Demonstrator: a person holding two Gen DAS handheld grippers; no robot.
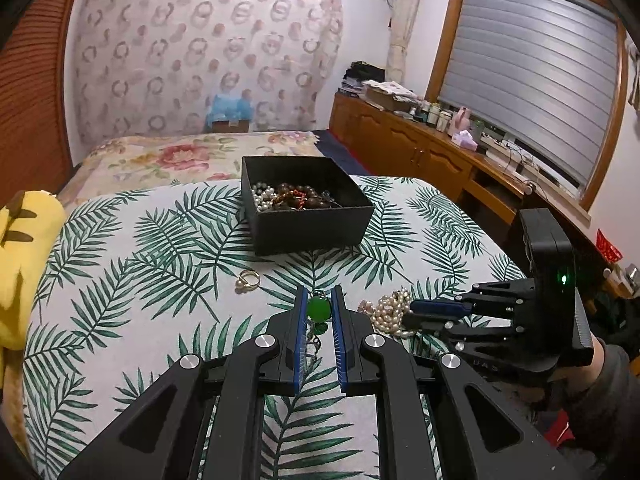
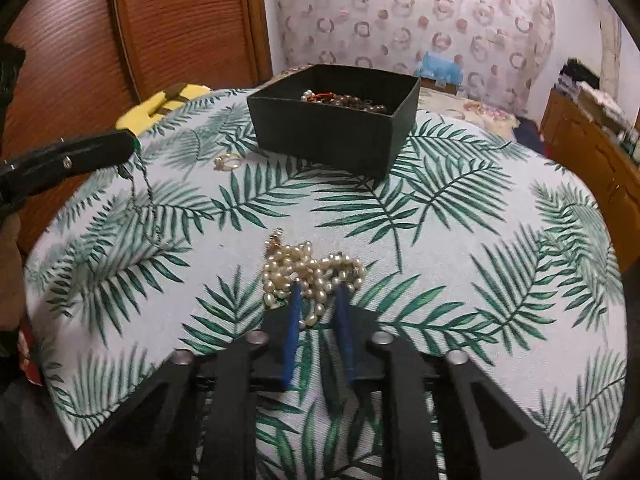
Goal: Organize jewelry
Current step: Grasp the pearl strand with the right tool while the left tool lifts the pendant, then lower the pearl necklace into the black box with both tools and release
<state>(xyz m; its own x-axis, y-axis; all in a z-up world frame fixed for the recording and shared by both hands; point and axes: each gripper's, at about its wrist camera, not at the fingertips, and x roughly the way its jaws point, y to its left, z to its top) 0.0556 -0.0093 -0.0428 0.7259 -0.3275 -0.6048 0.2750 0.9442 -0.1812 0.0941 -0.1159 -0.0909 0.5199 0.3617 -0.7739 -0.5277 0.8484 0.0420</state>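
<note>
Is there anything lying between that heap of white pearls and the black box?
Nothing: in the right wrist view only bare palm-leaf cloth separates the white pearl heap from the black square box.

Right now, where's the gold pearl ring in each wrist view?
Left wrist view: the gold pearl ring lies on the leaf-print cloth, left of centre, in front of the black box's near-left corner.
Right wrist view: the ring sits upper left of centre, just left of the box.
Shared landmark: the black box of beads, behind the ring in both views.
</note>
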